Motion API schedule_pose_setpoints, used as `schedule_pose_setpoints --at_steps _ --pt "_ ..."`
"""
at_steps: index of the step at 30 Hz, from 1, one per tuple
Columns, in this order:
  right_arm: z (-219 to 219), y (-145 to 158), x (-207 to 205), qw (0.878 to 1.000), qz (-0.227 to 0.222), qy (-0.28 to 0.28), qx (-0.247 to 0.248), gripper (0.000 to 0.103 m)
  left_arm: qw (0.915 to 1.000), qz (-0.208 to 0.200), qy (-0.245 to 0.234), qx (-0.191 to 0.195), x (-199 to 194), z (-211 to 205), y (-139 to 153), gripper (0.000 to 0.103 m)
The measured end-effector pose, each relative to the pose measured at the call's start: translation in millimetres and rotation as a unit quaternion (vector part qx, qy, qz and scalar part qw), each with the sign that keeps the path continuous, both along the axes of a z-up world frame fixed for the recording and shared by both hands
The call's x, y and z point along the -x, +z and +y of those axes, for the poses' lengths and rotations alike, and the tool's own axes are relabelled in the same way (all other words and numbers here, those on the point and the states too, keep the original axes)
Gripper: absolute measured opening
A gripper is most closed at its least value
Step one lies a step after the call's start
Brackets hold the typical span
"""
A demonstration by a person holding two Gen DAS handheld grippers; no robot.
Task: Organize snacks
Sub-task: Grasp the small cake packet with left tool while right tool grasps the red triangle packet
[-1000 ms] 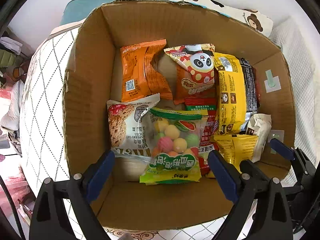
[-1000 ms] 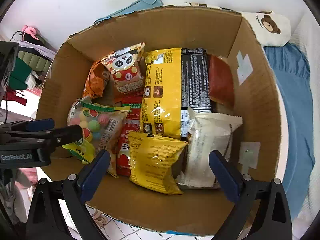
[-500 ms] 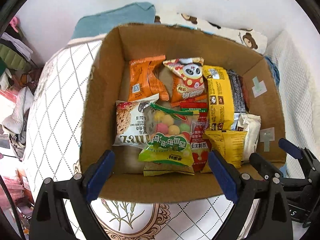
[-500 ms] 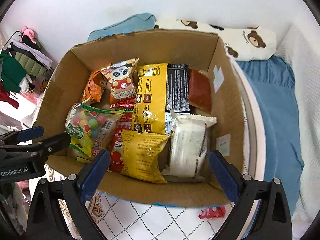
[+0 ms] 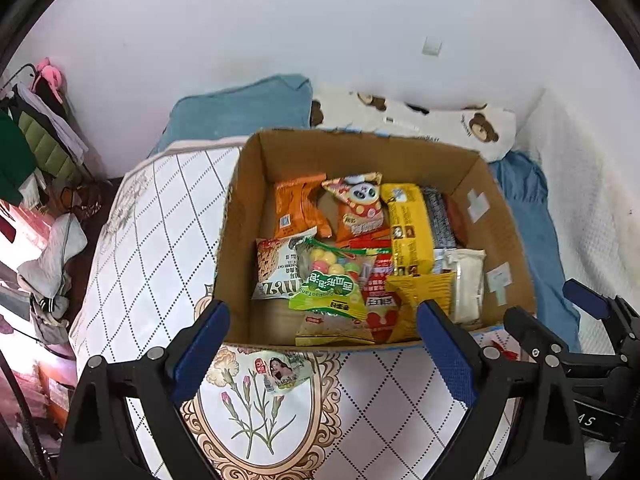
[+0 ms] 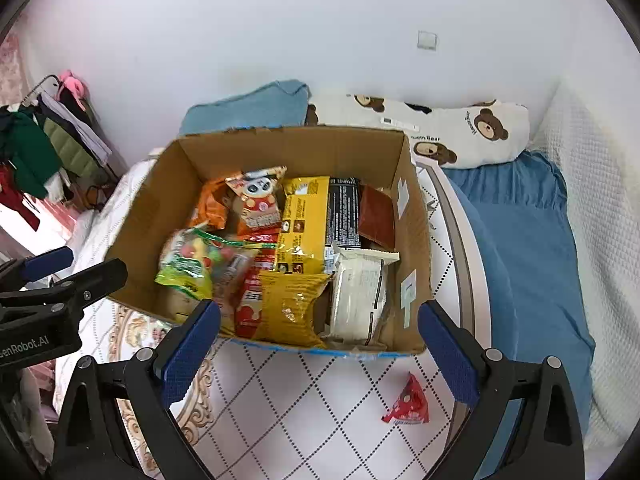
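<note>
A cardboard box point(image 5: 236, 240) point(image 6: 144, 224) sits on a quilted bed cover and holds several snack packs: a green candy bag point(image 5: 328, 292) point(image 6: 186, 268), a yellow pack point(image 5: 410, 228) point(image 6: 302, 224), an orange pack point(image 5: 298, 208), a panda pack point(image 5: 360, 204) point(image 6: 258, 200), a white pack point(image 6: 360, 296). A small red snack point(image 6: 406, 404) lies on the cover in front of the box; another round packet point(image 5: 282, 372) lies near the left gripper. My left gripper point(image 5: 322, 354) and right gripper point(image 6: 318, 348) are both open and empty, in front of the box.
A teddy-bear pillow point(image 6: 460, 132) and a teal towel point(image 5: 240, 112) lie behind the box. A blue blanket point(image 6: 528, 248) is on the right by a white mesh rail. Clothes hang at the left point(image 6: 36, 148). A white wall stands behind.
Both grippers have pulled up and back from the box, so the whole box and the bed around it now show. Both stay open and empty.
</note>
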State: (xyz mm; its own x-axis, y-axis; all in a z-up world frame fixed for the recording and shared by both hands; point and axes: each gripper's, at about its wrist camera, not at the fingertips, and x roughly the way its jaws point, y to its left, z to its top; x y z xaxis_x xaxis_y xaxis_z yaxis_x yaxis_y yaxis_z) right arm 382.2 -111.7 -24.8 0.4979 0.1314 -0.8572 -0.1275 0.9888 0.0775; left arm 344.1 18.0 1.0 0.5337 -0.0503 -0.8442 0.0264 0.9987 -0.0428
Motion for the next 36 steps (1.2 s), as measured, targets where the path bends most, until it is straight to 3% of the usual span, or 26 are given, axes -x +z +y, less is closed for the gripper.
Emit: schedule_pose_setpoints --at_steps 11,20,26,33,36 --pt "-6 51 49 0.998 -0.058 -0.003 -0.021 0.101 0.9970 -0.077 0.001 -0.004 49 -1 42 0.095" --pt "-15 54 67 0.997 -0.053 -0.014 -0.046 0.101 0.9967 -0.081 0.007 -0.002 65 0 40 0.095" --pt "-64 0 55 0.995 0.010 -0.077 -0.064 0.101 0.9997 -0.011 0.017 0.012 56 -4 -13 0.098" --pt "-116 -98 33 0.985 0.104 -0.129 -0.055 0.100 0.9963 0.081 0.026 0.004 46 -14 -87 0.098" --pt "-123 -132 25 0.981 0.128 -0.131 -0.066 0.088 0.9944 0.102 0.030 -0.001 46 -12 -106 0.098"
